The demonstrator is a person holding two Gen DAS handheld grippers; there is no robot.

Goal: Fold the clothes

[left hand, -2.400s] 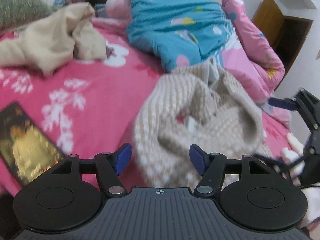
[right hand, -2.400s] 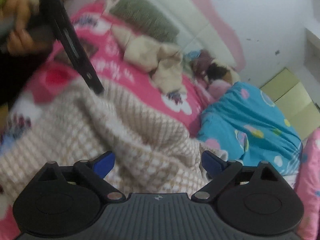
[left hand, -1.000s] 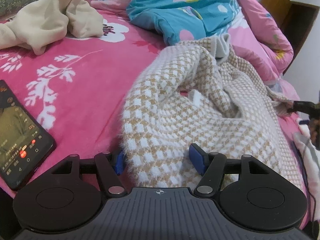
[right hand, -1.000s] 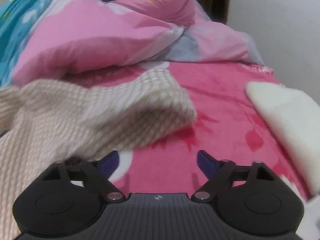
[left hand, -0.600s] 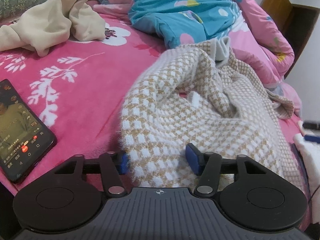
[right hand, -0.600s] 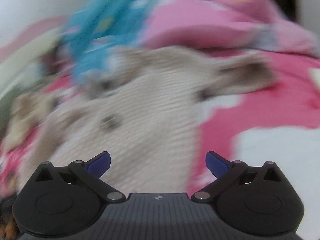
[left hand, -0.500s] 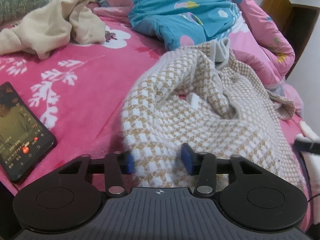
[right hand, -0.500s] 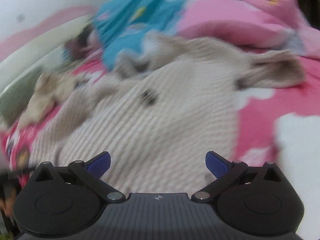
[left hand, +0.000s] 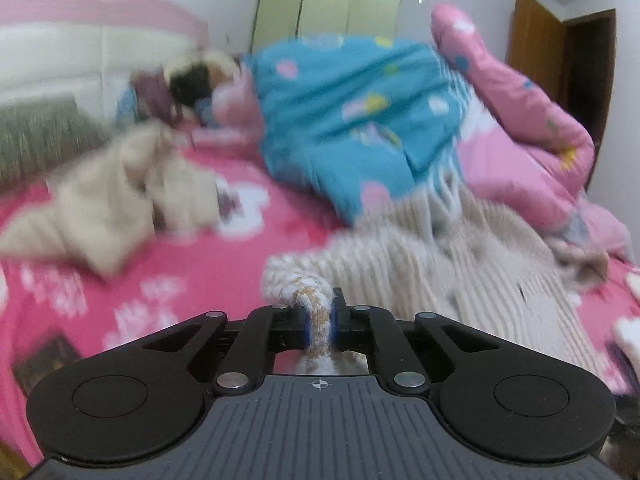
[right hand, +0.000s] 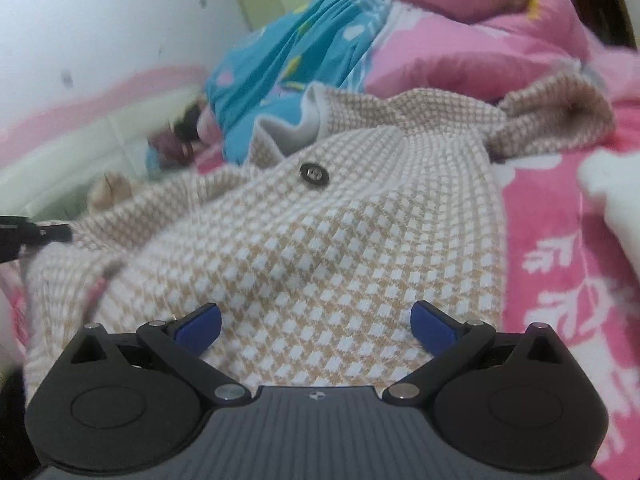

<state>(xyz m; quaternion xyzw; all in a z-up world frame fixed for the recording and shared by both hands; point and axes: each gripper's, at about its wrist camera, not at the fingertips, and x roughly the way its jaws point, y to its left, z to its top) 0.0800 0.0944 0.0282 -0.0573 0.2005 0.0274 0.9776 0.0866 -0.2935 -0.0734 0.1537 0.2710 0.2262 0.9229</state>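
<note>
**Q:** What has your left tool got?

**A:** My left gripper (left hand: 319, 320) is pinched down tight on a bunched edge of the checked sweater (right hand: 320, 248), the blue pads squeezing a roll of beige-and-white knit between them. From the left wrist view the rest of the garment trails away to the right across the pink floral bedspread (left hand: 160, 272), toward the bed's right edge. That picture is blurred, so I can't make out finer detail there.

**Q:** And the right one?

**A:** My right gripper (right hand: 316, 324) is spread wide, holding nothing. Its blue fingertips (right hand: 198, 322) sit low over the sweater's knit; whether they touch the fabric, I cannot tell.

**Q:** How does the sweater lie?

**A:** Rumpled, not flat. A dark button (right hand: 314, 173) shows on the upper part, a grey collar lining (right hand: 292, 128) stands up behind it, and one sleeve cuff (right hand: 560, 116) sticks out to the right against the pink quilt (right hand: 460, 52).

**Q:** What else is on the bed?

**A:** A blue patterned quilt (left hand: 352, 120) is heaped at the far side beside the pink one. A cream garment (left hand: 116, 200) lies crumpled toward the bed's left, well apart from the sweater, and a dark phone (left hand: 44, 360) rests near the left front edge. Something white (right hand: 612, 196) sits at the right edge, next to the sweater.
</note>
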